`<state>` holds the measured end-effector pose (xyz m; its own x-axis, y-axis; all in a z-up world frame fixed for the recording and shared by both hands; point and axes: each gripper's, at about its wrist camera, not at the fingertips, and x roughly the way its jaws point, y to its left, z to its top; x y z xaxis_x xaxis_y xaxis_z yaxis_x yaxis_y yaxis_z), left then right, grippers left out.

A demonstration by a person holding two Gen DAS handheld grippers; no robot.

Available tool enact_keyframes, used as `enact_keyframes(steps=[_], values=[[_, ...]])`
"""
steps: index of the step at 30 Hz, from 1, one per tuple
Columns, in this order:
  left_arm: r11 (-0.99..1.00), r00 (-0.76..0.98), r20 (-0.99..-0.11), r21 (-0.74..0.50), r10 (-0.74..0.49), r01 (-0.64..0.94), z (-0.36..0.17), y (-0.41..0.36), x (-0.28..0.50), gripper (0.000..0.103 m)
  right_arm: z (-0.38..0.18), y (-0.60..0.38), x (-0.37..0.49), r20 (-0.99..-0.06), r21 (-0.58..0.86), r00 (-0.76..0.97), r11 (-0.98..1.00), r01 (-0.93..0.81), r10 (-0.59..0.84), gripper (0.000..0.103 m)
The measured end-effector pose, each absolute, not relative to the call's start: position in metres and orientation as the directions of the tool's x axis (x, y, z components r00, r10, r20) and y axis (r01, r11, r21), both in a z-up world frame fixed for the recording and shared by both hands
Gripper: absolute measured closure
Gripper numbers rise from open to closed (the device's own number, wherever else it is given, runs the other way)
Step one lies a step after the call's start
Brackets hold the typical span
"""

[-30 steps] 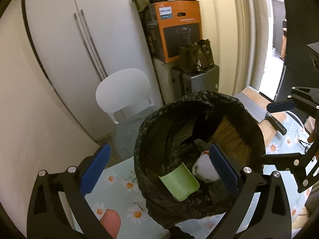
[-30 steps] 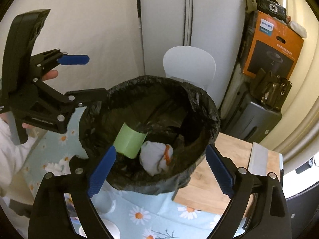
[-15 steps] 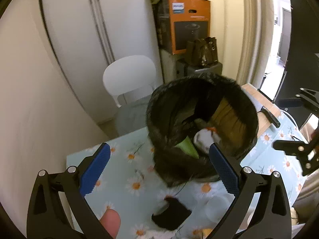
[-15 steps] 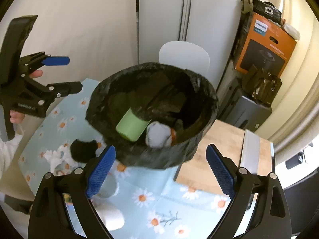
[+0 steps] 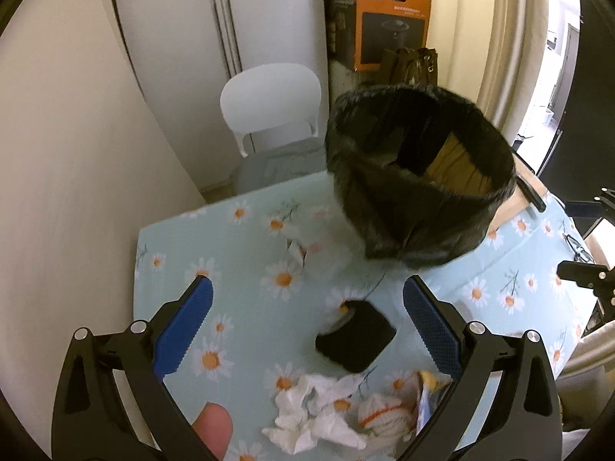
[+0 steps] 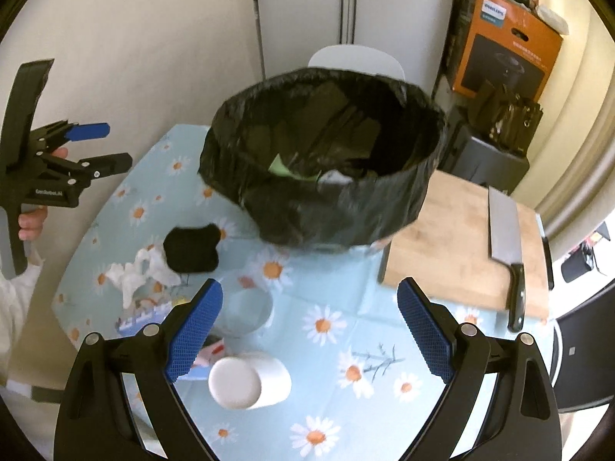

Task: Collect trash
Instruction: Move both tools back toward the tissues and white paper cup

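Both the left tongs [image 5: 305, 320] and right tongs [image 6: 309, 328] are hanging apart, gripping nothing. The crumpled tissues [image 5: 319, 417] are lying on the bench [image 5: 238, 238] just beneath the left tongs, while the lined bin [image 6: 326, 161] is standing farther off.

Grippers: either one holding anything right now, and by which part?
Nothing is held. The left gripper and right gripper are both open and empty above the table; the crumpled tissues and white cup lie ungrasped.

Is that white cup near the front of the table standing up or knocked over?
Knocked over. The white cup lies on its side on the daisy tablecloth, its round flat end facing the camera.
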<state>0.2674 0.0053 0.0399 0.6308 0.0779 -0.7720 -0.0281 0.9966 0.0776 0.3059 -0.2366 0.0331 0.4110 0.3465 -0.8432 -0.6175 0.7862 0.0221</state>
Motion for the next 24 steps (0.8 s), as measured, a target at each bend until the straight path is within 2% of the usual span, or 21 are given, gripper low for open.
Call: enact_keyframes(steps=[10,24], values=[[0.995,0.553,-0.828,0.08,0.095,-0.051,0.003,0.027,0.23,0.006,0.017,-0.232,0.28,-0.865,0.046,0.363,0.775,-0.63,0.347,0.015],[0.999,0.446,-0.894,0.034,0.042,-0.026,-0.055,0.038,0.206,0.006,-0.029,-0.222,0.241,-0.91,0.07,0.275,0.769,-0.635,0.311,0.015]])
